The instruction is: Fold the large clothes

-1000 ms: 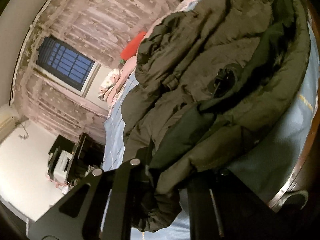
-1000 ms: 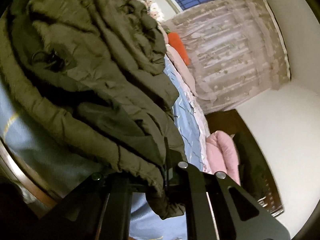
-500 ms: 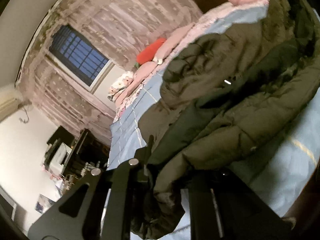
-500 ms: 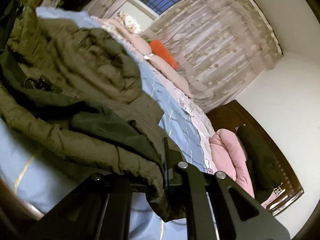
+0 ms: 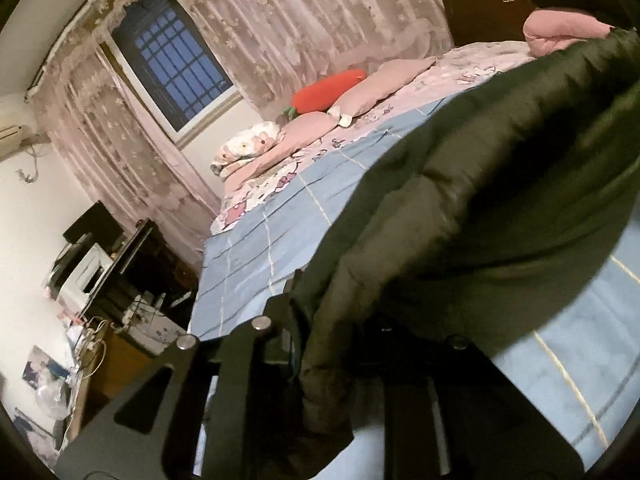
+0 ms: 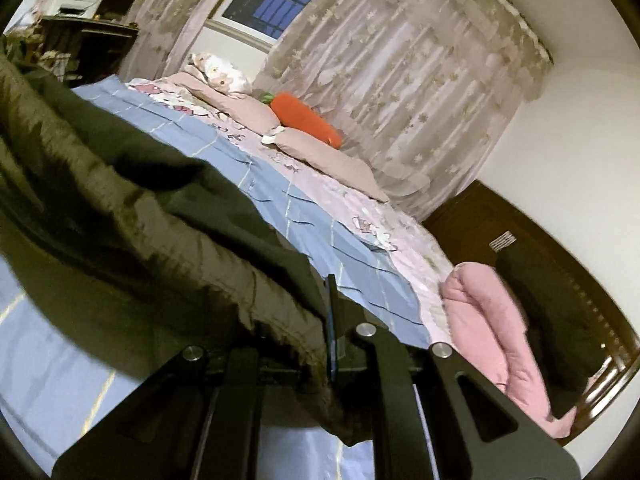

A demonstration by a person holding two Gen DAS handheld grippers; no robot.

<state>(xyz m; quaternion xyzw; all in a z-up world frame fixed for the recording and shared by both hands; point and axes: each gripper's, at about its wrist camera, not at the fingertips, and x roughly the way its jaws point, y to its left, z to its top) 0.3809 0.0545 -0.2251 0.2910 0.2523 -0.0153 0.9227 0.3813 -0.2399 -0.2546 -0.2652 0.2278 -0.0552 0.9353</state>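
Left wrist view: my left hand-held gripper (image 5: 340,332) is gripping the hem of the dark olive padded puffer jacket (image 5: 480,184), its jaws opening with fabric between them. The jacket is hanging lifted above the pale blue checked bedsheet (image 5: 272,240). Risk: the slick quilted shell is likely slipping free as that grip loosens.

Right wrist view: my right hand-held gripper (image 6: 316,344) is staying clenched on the jacket's other edge, so the bulky, soft padding may be sagging unevenly and spoiling the fold.
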